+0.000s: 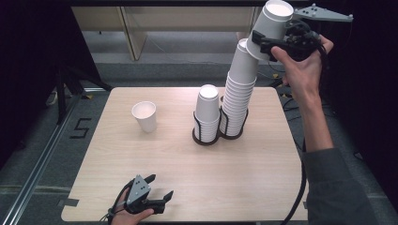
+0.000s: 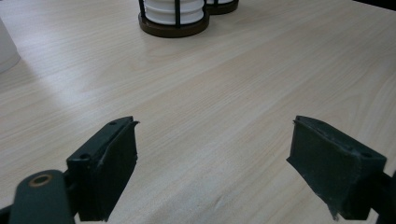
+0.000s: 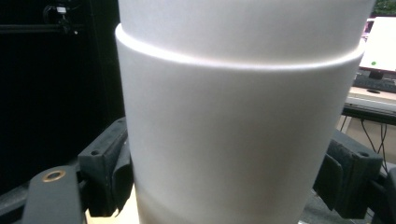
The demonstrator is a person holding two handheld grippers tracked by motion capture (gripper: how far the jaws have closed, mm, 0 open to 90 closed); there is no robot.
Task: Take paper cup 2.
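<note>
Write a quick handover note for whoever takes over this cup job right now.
Right gripper: shut on a paper cup, upside down, held in the air just above the tall stack.
Left gripper: open, holding nothing, low at the table's near edge.
Both stacks sit in the black holder; the short stack is on its left side.
One cup stands upright alone on the table, left of the holder.
Left: set the held cup down, probably upright like the first.

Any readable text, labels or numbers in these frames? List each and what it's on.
"5": black tape mark on the grey floor left of the table, high view.
Monitor in the background of the right gripper view: bright screen, too blurred to read.
White paper cups: no print visible.
</note>
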